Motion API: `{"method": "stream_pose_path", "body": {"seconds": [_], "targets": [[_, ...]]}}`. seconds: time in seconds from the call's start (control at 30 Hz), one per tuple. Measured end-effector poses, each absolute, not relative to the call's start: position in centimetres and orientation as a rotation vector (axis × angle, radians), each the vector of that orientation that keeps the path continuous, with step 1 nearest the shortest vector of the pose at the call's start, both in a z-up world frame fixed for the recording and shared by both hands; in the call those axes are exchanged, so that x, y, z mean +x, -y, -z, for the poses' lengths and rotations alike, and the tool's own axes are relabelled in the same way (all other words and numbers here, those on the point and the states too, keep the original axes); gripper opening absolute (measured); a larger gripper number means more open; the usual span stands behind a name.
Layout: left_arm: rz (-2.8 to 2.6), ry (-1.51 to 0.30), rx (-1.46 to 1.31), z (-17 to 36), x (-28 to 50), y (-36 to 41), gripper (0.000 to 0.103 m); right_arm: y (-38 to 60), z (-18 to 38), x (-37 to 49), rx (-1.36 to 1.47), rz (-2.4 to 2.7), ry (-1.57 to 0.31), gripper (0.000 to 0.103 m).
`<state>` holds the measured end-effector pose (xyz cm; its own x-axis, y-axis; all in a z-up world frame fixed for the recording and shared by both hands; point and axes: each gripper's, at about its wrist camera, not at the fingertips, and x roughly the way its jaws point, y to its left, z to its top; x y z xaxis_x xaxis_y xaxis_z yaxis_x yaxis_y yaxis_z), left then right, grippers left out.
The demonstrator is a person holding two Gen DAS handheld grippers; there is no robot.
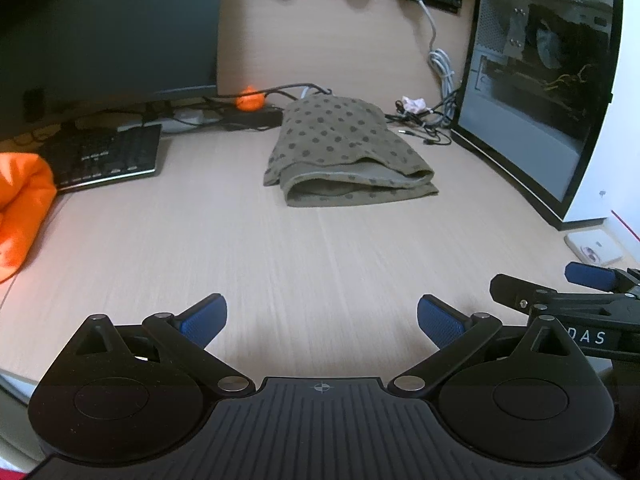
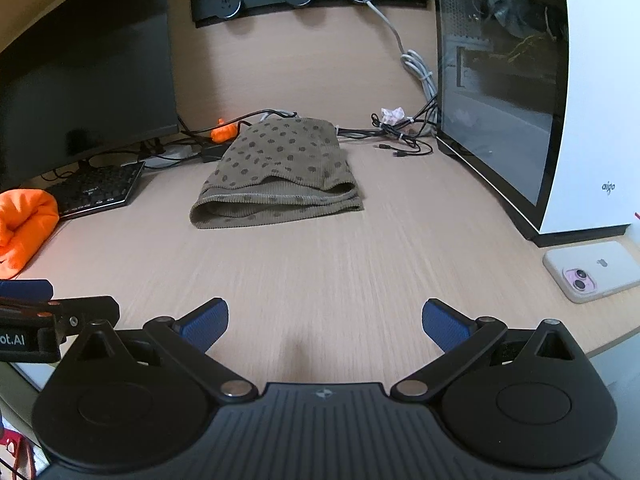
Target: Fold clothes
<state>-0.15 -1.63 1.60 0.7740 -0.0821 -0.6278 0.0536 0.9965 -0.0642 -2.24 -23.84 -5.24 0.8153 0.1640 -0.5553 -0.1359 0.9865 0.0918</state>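
Observation:
An olive-brown garment with dark dots (image 1: 346,152) lies folded in a compact stack on the wooden desk (image 1: 280,264), well ahead of both grippers; it also shows in the right wrist view (image 2: 280,172). My left gripper (image 1: 322,324) is open and empty, low over the desk near its front edge. My right gripper (image 2: 325,324) is open and empty too, beside the left one. An orange garment (image 1: 24,208) lies bunched at the left edge and shows in the right wrist view (image 2: 26,224).
A keyboard (image 1: 100,156) and a monitor (image 1: 108,32) stand at the back left. A computer case (image 2: 520,92) stands at the right, with cables (image 2: 400,136) behind. A phone (image 2: 592,270) lies at the front right.

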Motion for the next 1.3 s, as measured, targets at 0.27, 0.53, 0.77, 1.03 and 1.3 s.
{"method": "stream_pose_path", "body": {"seconds": [0.27,0.53,0.77,1.03,1.3], "targets": [[0.079,-0.683,-0.054,-1.61,-0.16,1.28,0.103,23.92,5.18,-2.43,0.055,-0.165,-0.595,0.103],[0.079,-0.685,-0.058,-1.61,-0.11,1.20,0.103,23.77,5.30,-2.24,0.052,-0.165,-0.608,0.103],[0.082,-0.689,-0.052,-1.58,0.05,1.20,0.103,23.55,5.49,-2.05,0.053,-0.167,-0.625,0.103],[0.082,-0.692,-0.045,-1.57,0.25,1.26,0.103,23.58,5.47,-1.80,0.051,-0.168,-0.629,0.103],[0.080,-0.709,-0.047,-1.31,0.63,1.39,0.103,23.79,5.52,-1.69,0.054,-0.161,-0.631,0.103]]}}
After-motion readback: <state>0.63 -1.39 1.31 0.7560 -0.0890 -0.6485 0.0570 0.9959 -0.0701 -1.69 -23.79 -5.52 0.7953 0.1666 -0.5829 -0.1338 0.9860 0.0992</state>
